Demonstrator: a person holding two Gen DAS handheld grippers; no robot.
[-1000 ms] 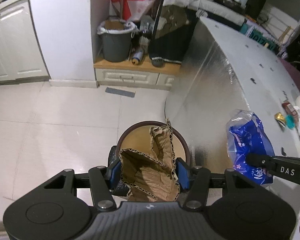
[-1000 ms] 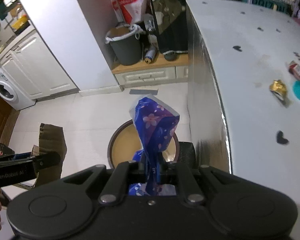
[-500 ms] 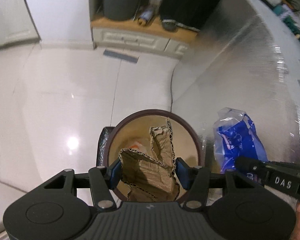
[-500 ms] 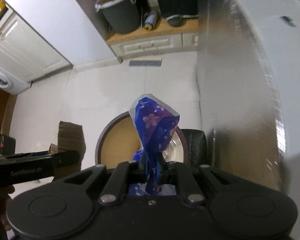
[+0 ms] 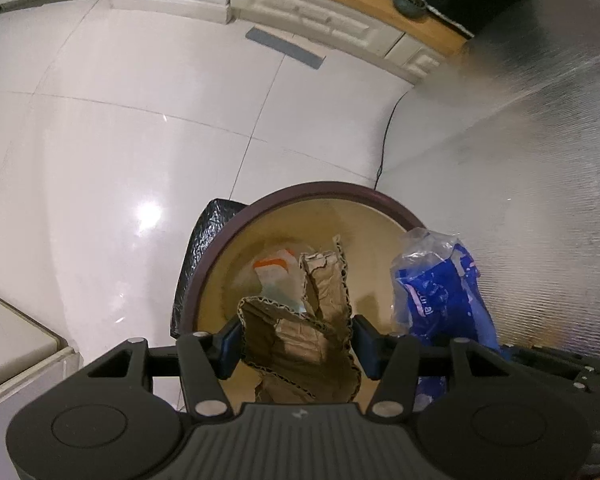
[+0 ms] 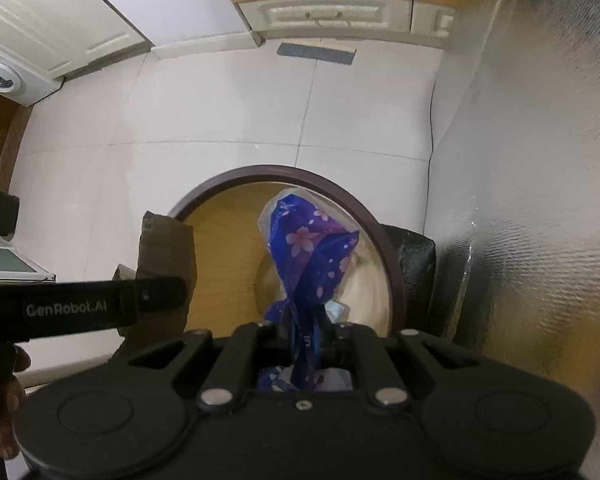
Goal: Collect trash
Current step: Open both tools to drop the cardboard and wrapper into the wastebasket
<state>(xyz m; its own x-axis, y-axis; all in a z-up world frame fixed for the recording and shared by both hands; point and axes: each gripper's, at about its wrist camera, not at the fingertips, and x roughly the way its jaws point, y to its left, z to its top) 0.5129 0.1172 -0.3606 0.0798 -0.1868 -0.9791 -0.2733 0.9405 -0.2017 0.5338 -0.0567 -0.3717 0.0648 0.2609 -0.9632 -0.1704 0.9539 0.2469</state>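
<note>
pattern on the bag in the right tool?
Blue-purple with pink cherry blossoms on the plastic bag; clearest in the right wrist view.

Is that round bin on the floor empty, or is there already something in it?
Not empty. Through the round bin opening, a white-and-orange wrapper lies at the bottom, seen past the cardboard. How full it is, cannot tell.

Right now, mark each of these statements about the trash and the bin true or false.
1. The left hand-held gripper grips torn cardboard. True.
2. The right hand-held gripper is open and holds nothing. False: it pinches a blue flowered plastic bag.
3. Both items hang over the round bin. True.
4. The bin holds nothing. False: an orange-and-white wrapper lies inside.
</note>
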